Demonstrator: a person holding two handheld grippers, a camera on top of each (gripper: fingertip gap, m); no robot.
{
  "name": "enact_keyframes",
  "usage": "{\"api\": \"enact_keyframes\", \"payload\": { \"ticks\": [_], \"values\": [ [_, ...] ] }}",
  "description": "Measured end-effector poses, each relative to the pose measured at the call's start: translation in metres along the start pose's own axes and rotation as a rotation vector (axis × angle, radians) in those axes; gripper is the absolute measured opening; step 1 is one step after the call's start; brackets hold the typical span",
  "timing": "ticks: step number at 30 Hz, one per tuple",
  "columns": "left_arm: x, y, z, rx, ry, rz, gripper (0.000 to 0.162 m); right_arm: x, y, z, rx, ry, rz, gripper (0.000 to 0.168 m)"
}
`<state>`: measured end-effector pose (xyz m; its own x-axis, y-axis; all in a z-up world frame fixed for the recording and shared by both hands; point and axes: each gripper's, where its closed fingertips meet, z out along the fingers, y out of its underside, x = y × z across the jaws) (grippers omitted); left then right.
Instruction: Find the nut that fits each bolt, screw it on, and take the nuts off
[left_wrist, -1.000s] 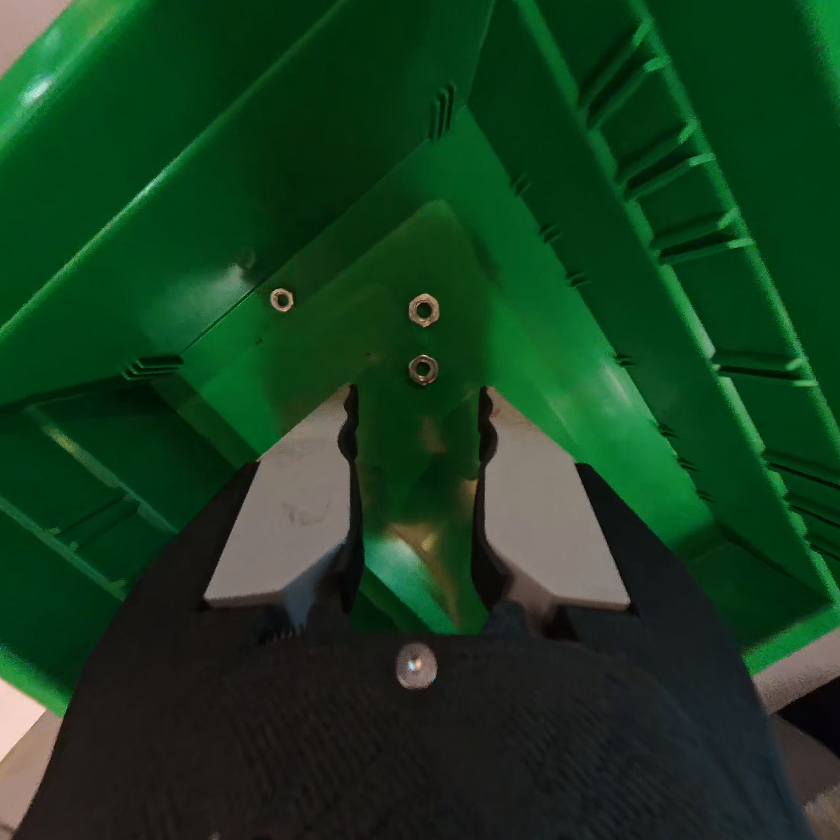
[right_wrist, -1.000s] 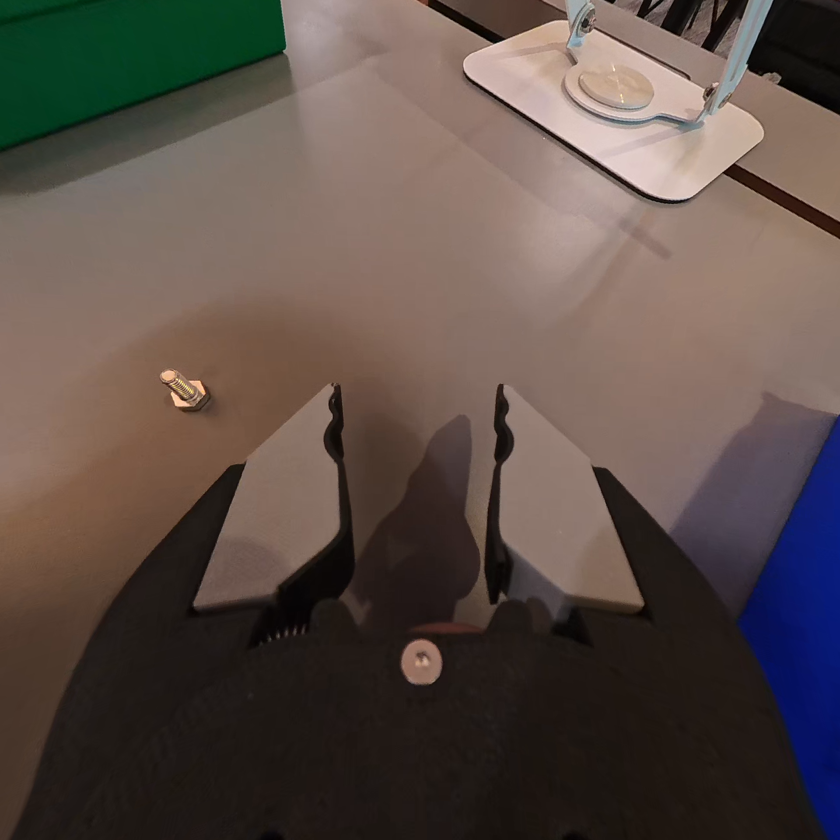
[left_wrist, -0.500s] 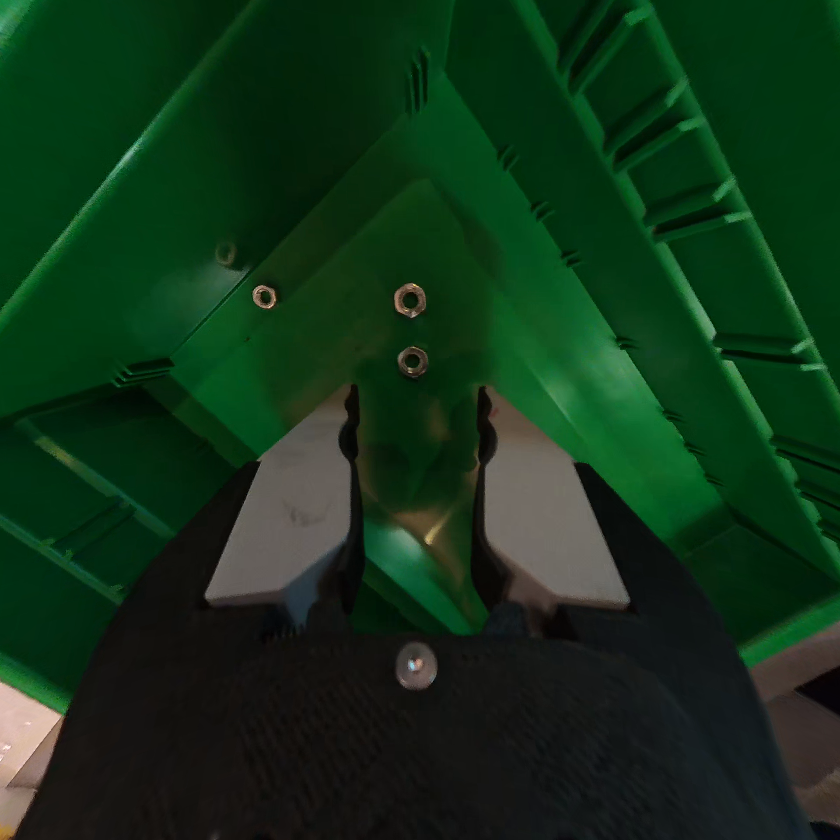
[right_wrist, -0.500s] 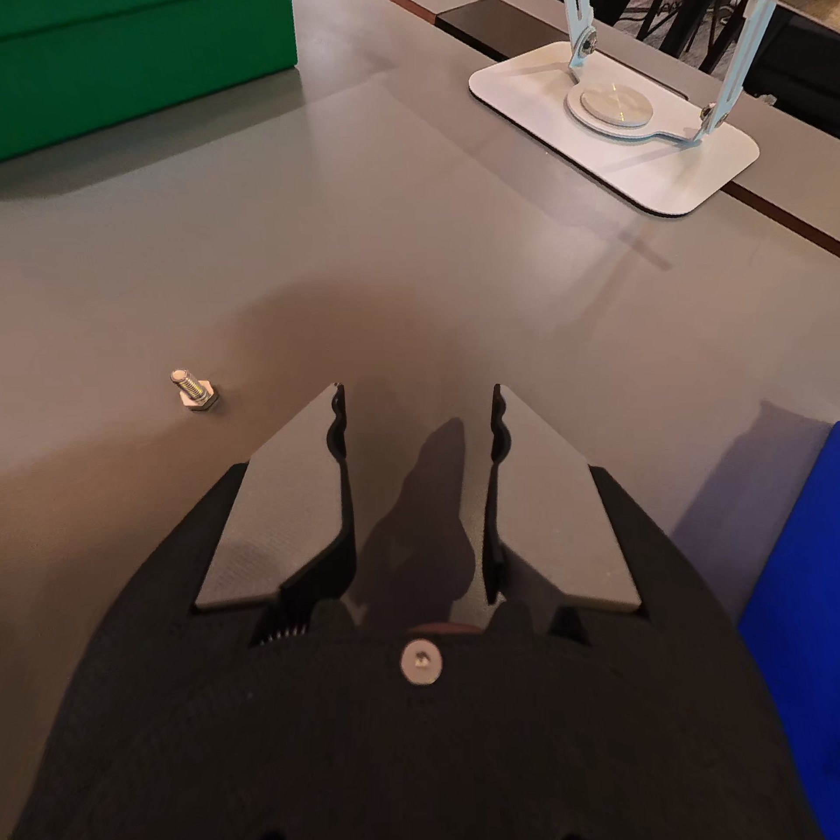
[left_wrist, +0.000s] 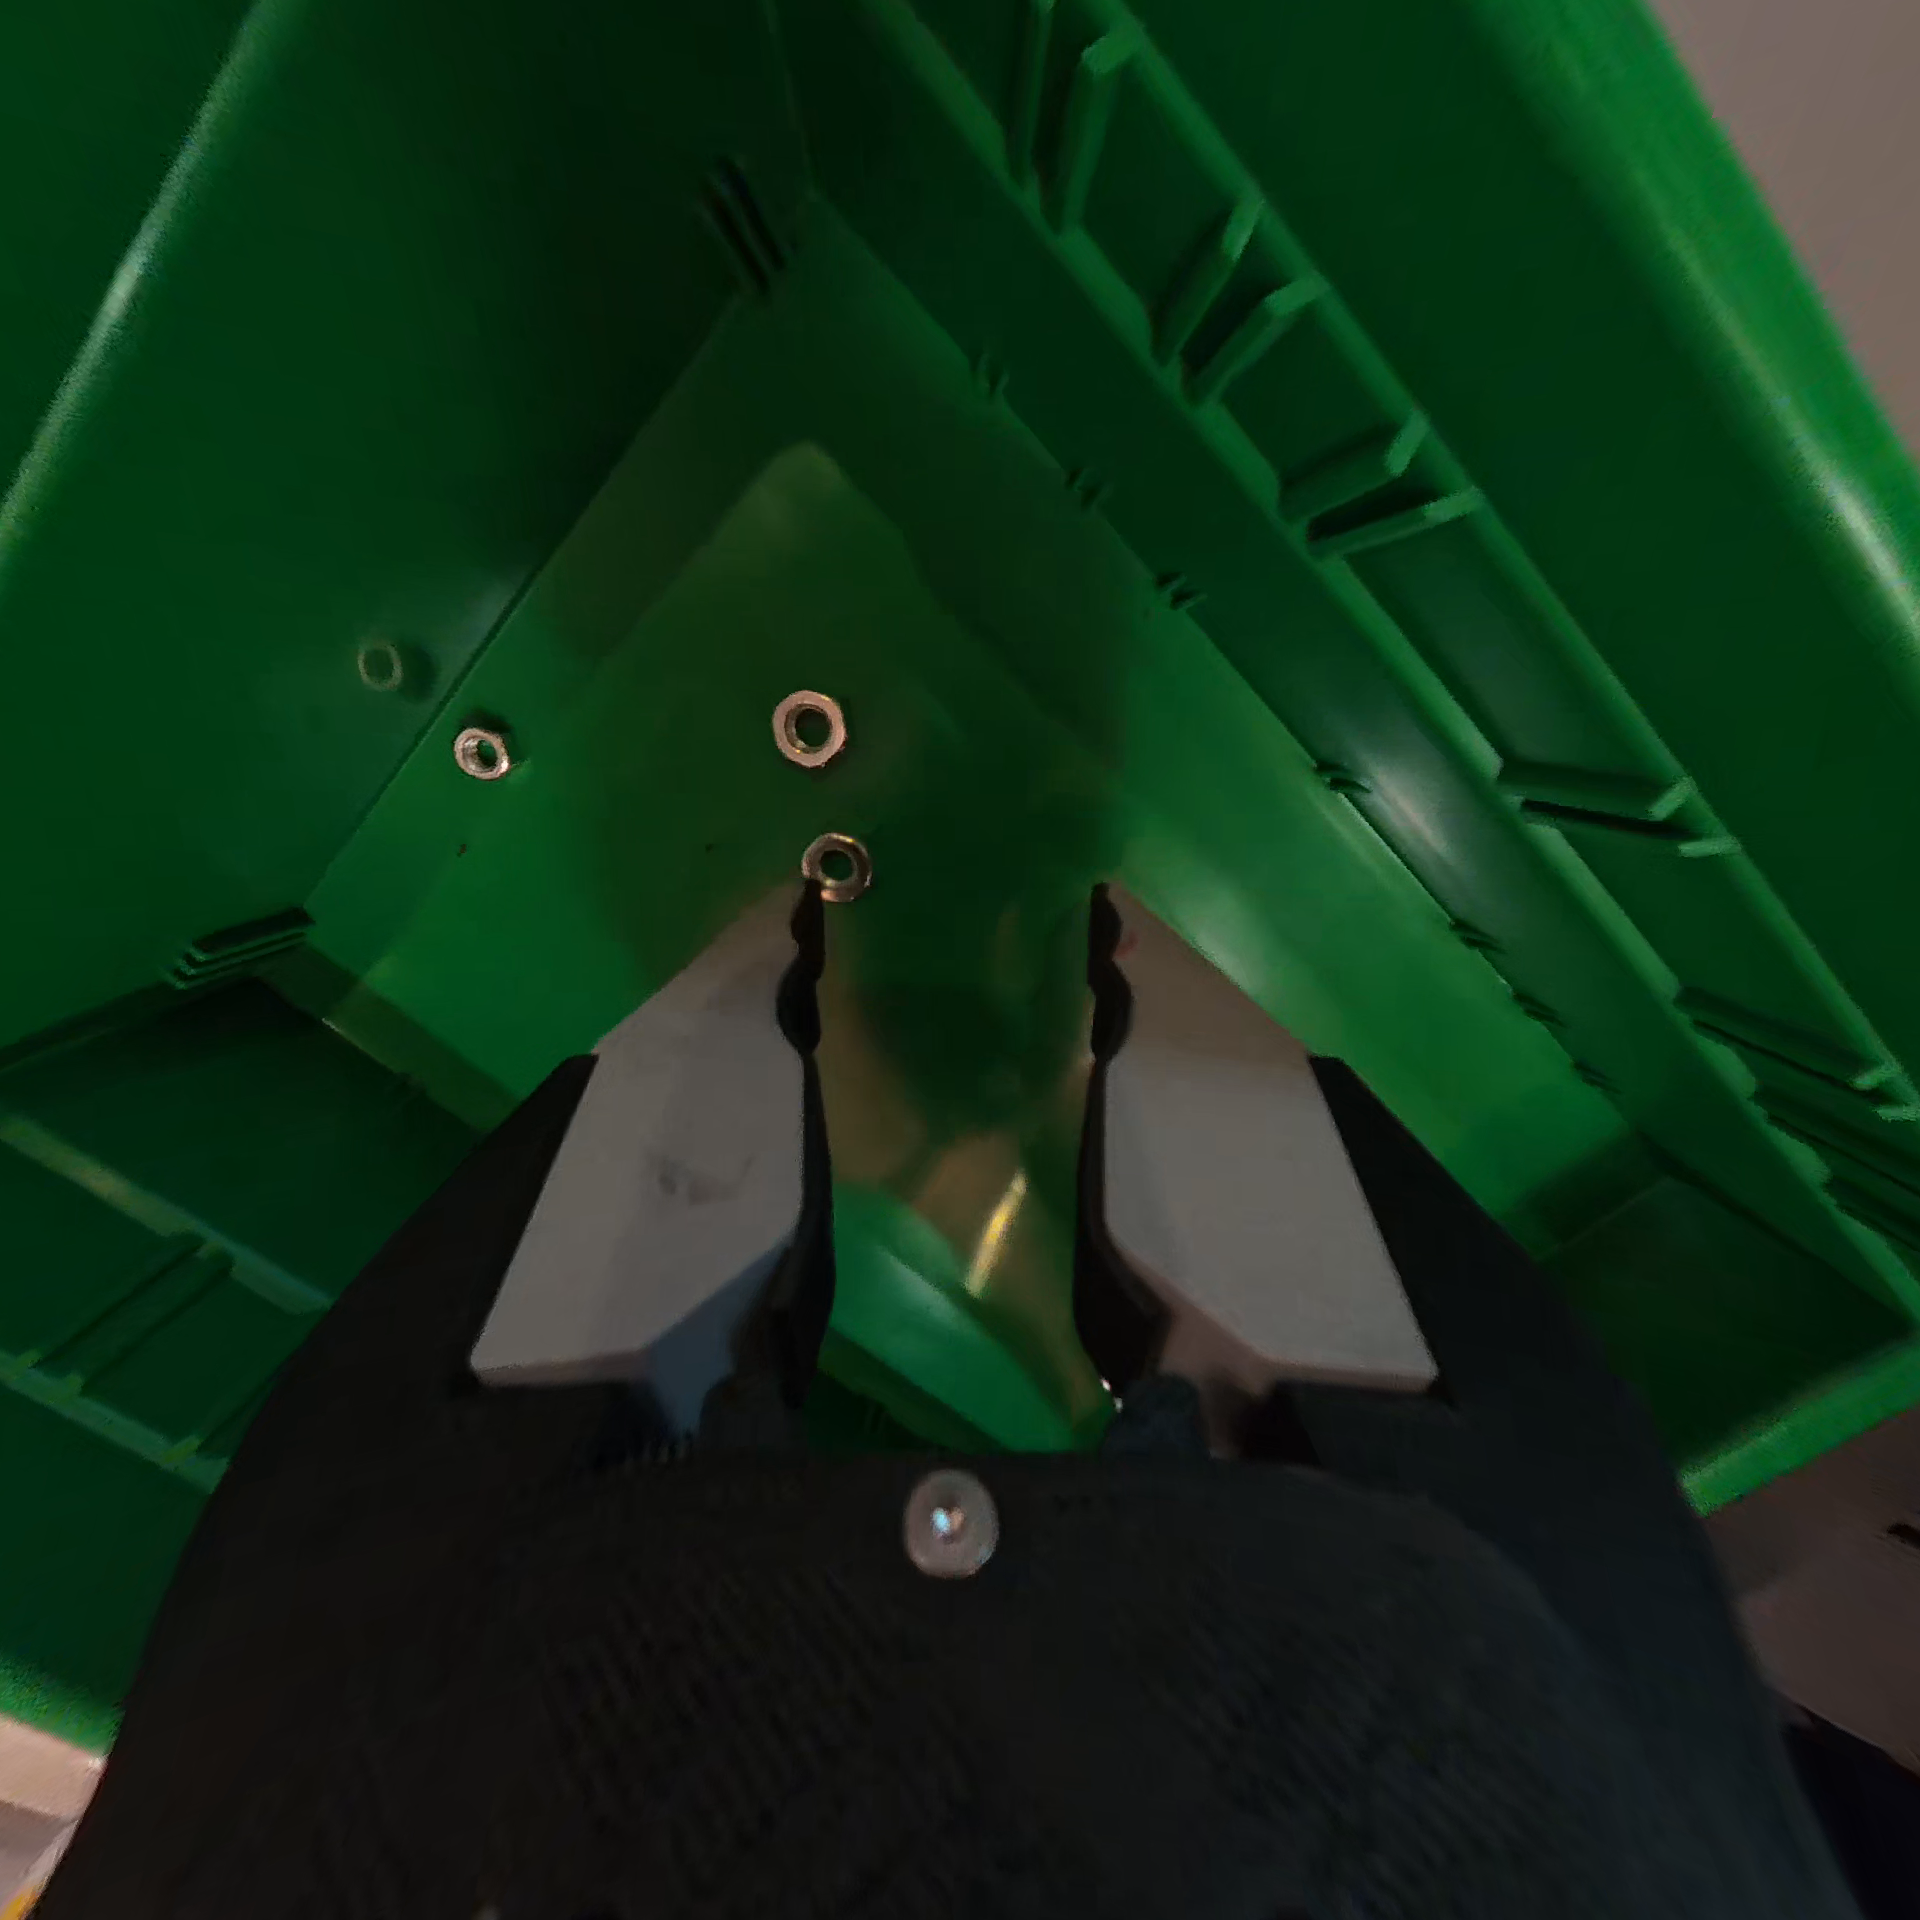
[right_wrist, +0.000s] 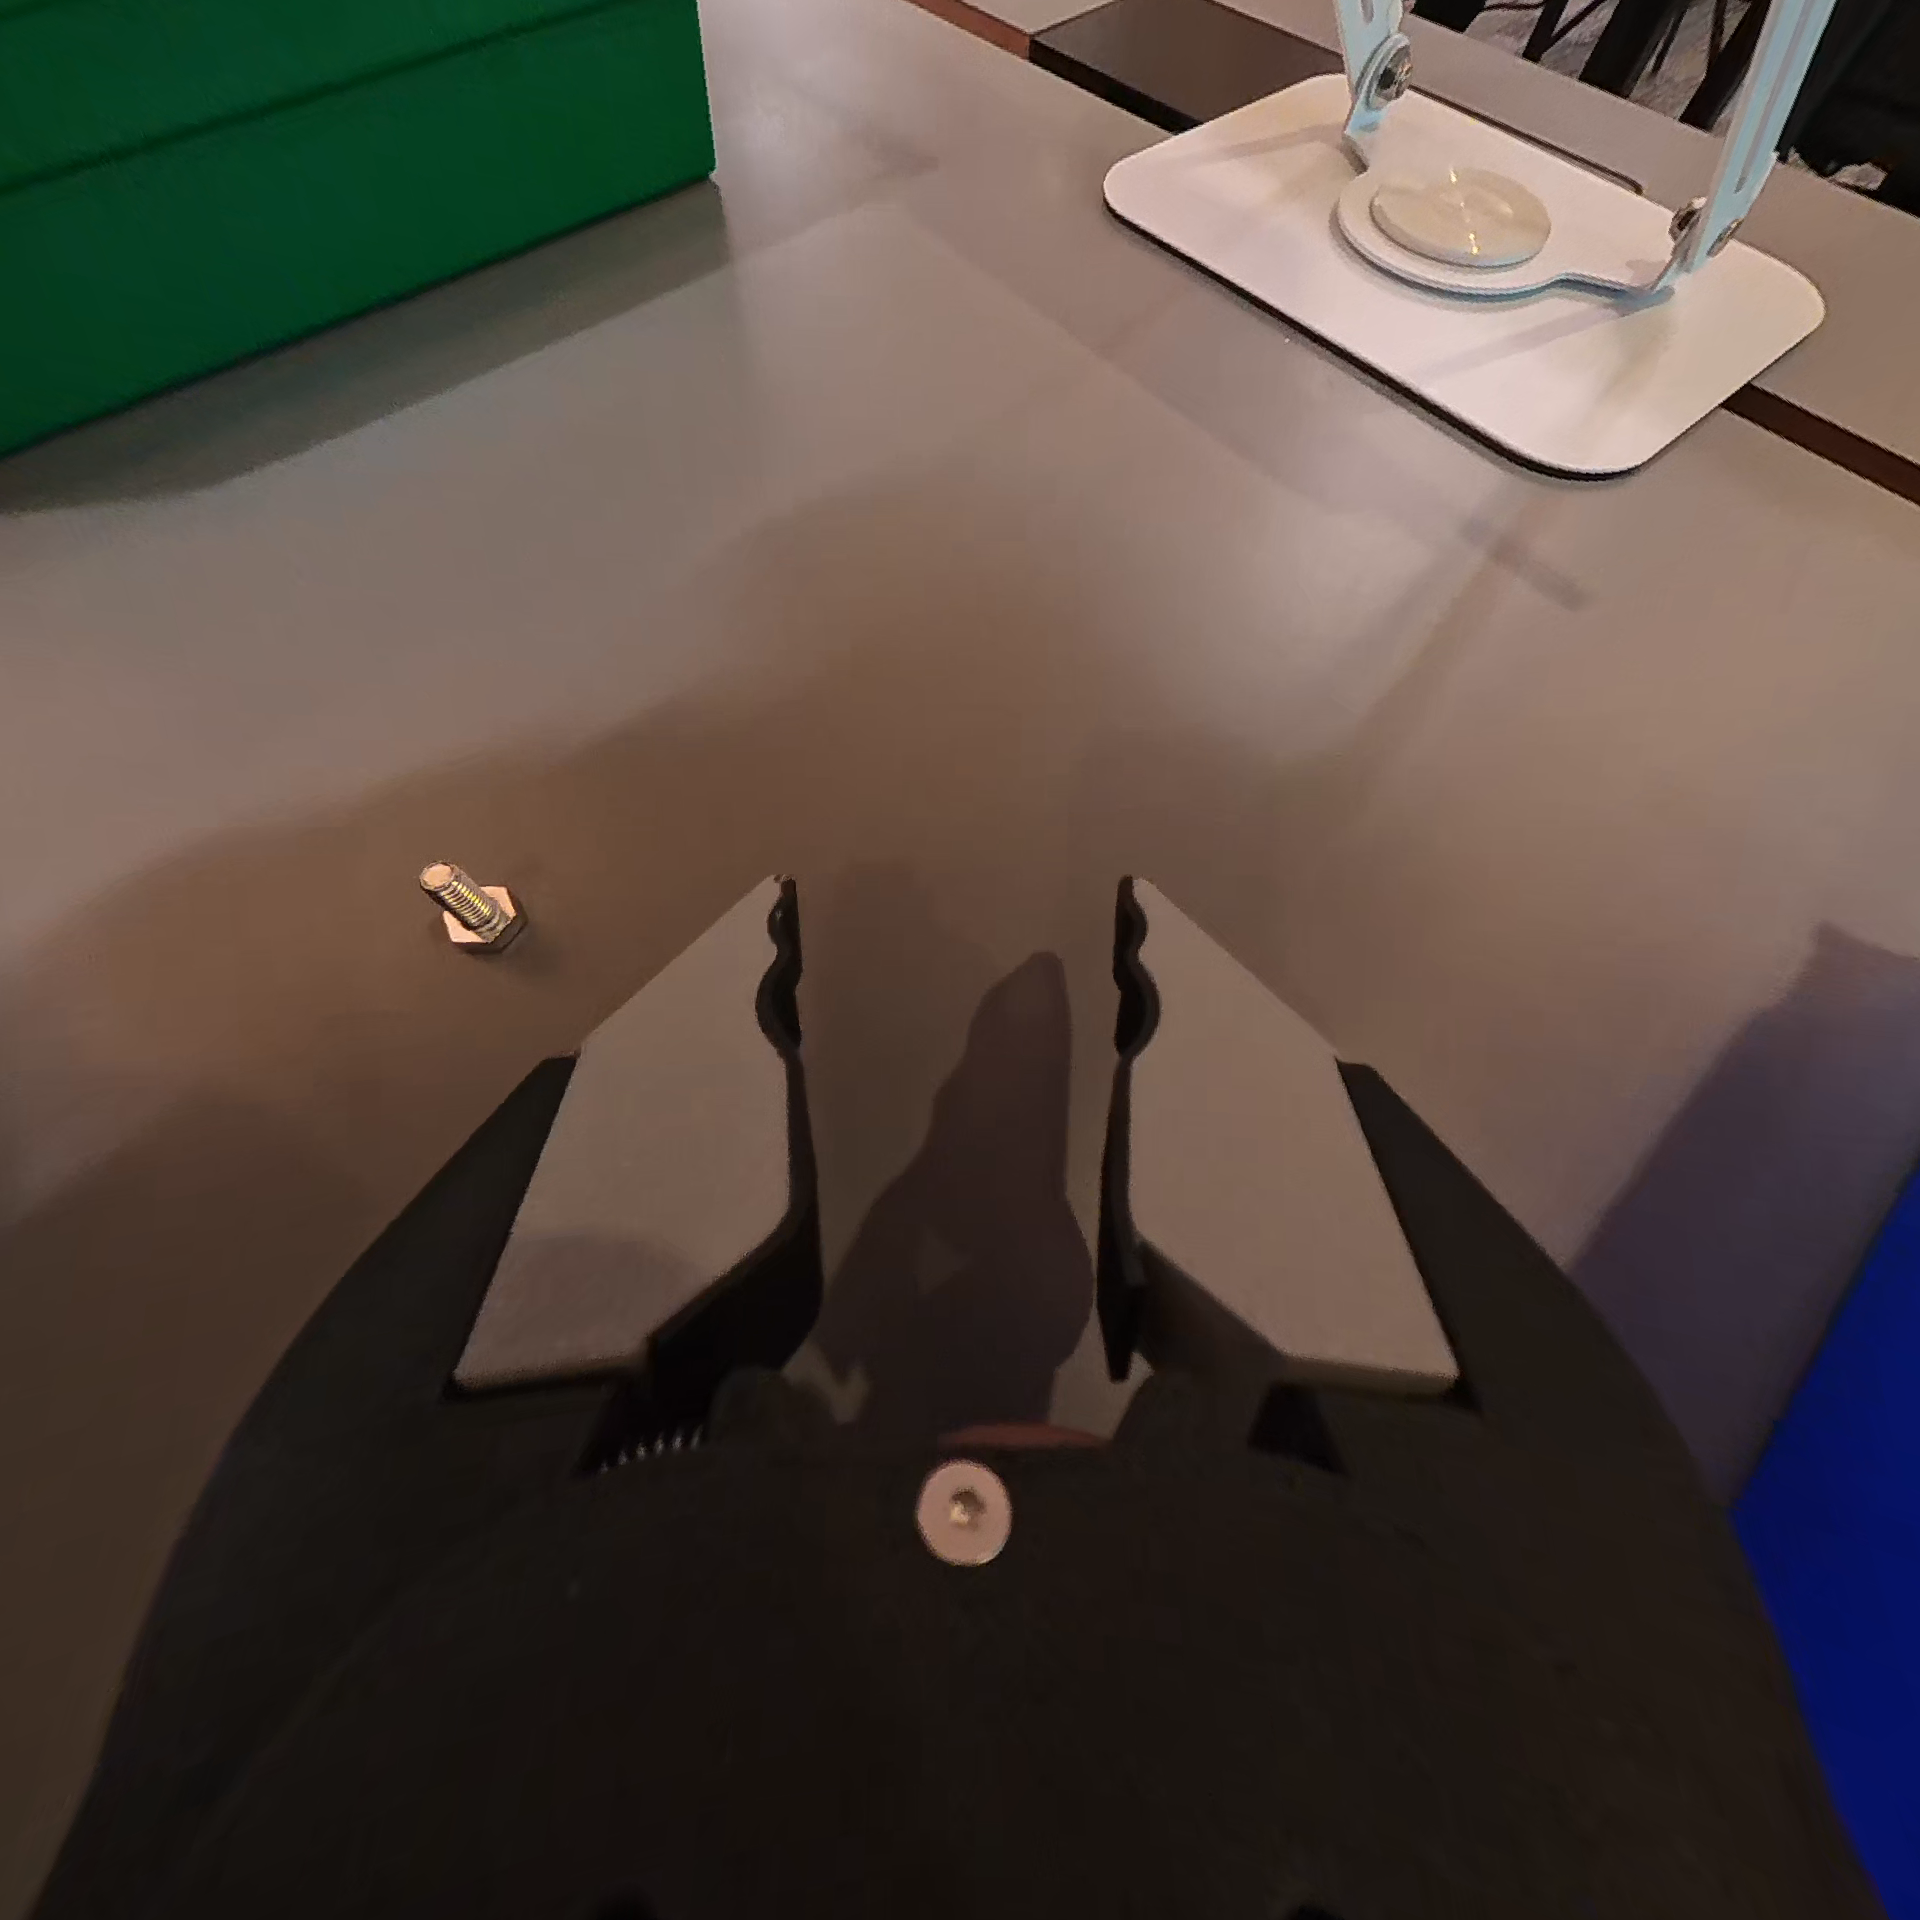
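In the left wrist view my left gripper (left_wrist: 951, 899) is open and empty, reaching down inside a green bin (left_wrist: 1299, 644). Three metal nuts lie on the bin floor: the nearest nut (left_wrist: 837, 867) just beyond my left fingertip (left_wrist: 808, 904), a second nut (left_wrist: 809, 727) farther in, and a smaller nut (left_wrist: 482, 752) at the left by the wall. In the right wrist view my right gripper (right_wrist: 954, 896) is open and empty above the grey table (right_wrist: 1039, 644). A short silver bolt (right_wrist: 473, 914) stands on its head to the left of it.
The green bin's outer wall (right_wrist: 312, 177) shows at the far left of the right wrist view. A white stand base (right_wrist: 1455, 270) sits at the far right. A blue bin edge (right_wrist: 1849, 1455) is close on the right. A faint reflection of the small nut (left_wrist: 379, 665) shows on the bin wall. Tip to tip, the grippers are about 35 cm apart. My left gripper's tips are some 7 cm from the smaller nut (left_wrist: 482, 752). From my right tips it is roughly 7 cm to the short silver bolt (right_wrist: 473, 914); from my left, 30 cm.
My left gripper has moved forward and to the right inside the bin, so the nearest nut now sits at my left fingertip. The right gripper has drifted slightly left; the bolt has not moved.
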<state>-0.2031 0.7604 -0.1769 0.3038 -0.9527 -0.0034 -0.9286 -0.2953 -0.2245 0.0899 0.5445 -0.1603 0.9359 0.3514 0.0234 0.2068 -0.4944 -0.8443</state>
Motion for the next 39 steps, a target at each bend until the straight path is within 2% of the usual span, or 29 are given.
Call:
{"api": "enact_keyframes", "payload": {
  "ticks": [10, 15, 19, 22, 25, 28, 30, 32, 33, 36, 39],
  "values": [
    [-0.021, 0.007, -0.011, 0.042, -0.029, -0.077, 0.048, -0.002, -0.001, -0.001, 0.008, -0.007, -0.011, 0.059],
    [-0.023, 0.007, -0.005, 0.056, -0.024, -0.030, 0.032, -0.002, 0.001, 0.001, -0.008, 0.009, -0.034, 0.058],
    [-0.028, -0.001, -0.004, 0.067, -0.007, -0.022, 0.039, -0.001, 0.001, 0.001, -0.014, 0.015, -0.033, 0.057],
    [-0.029, -0.006, 0.001, 0.063, 0.022, -0.035, 0.037, 0.000, 0.000, 0.000, -0.004, 0.014, -0.022, 0.057],
    [-0.030, -0.001, 0.008, 0.024, 0.019, -0.058, 0.031, 0.000, -0.001, -0.001, 0.005, 0.015, -0.020, 0.057],
    [-0.025, 0.003, 0.007, 0.015, 0.040, -0.068, 0.031, -0.001, -0.001, -0.001, 0.007, 0.018, -0.031, 0.057],
    [-0.029, 0.003, 0.008, 0.029, 0.002, -0.064, 0.017, -0.001, -0.001, -0.001, 0.005, 0.019, -0.037, 0.057],
    [-0.032, 0.003, 0.008, 0.035, -0.017, -0.077, 0.011, -0.001, -0.001, -0.001, 0.004, 0.021, -0.042, 0.056],
    [-0.031, 0.002, 0.008, 0.042, -0.013, -0.083, 0.013, -0.001, -0.001, -0.001, 0.005, 0.023, -0.044, 0.056],
    [-0.021, -0.001, 0.007, 0.060, 0.036, -0.099, 0.031, -0.001, -0.002, -0.001, 0.012, 0.031, -0.053, 0.056],
    [-0.020, -0.002, 0.008, 0.066, 0.028, -0.091, 0.034, -0.002, -0.002, -0.002, 0.014, 0.031, -0.059, 0.056]
  ]
}}
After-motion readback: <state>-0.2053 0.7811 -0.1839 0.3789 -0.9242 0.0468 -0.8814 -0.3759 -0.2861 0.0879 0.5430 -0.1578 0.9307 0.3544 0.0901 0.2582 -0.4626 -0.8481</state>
